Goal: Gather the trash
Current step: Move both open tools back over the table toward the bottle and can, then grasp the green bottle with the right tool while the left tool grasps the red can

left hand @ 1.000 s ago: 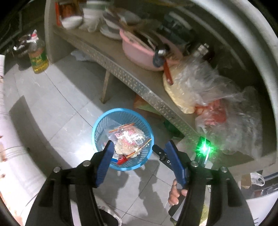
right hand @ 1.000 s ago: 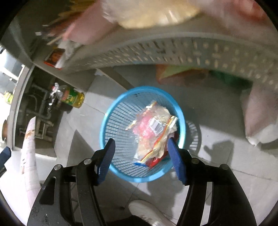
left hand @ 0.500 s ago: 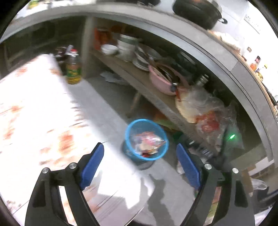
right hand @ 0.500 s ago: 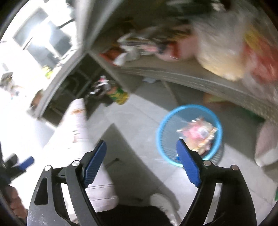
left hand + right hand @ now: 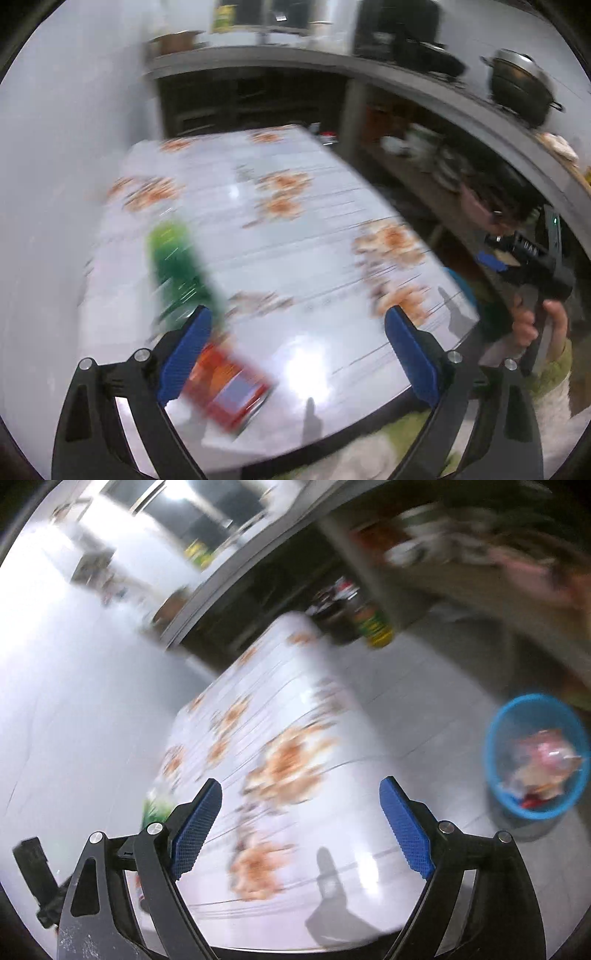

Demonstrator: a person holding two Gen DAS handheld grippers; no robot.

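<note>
My left gripper point(image 5: 297, 354) is open and empty above the near end of a floral-cloth table point(image 5: 295, 236). A red packet point(image 5: 229, 387) lies on the table by its left finger, with a blurred green wrapper point(image 5: 177, 266) just beyond. My right gripper point(image 5: 301, 827) is open and empty over the same table point(image 5: 280, 760); it also shows in the left wrist view point(image 5: 532, 266), held in a hand off the table's right edge. The blue trash basket point(image 5: 498, 771) with wrappers inside stands on the floor at the right.
A grey counter point(image 5: 424, 77) with a black pot point(image 5: 521, 88) runs along the back and right, with a cluttered shelf under it. An oil bottle point(image 5: 373, 624) stands on the floor past the table's far end. Both views are motion-blurred.
Both grippers have swung up and away from the blue basket to over the table. Their jaws have opened wider. The packet and green wrapper have come into view.
</note>
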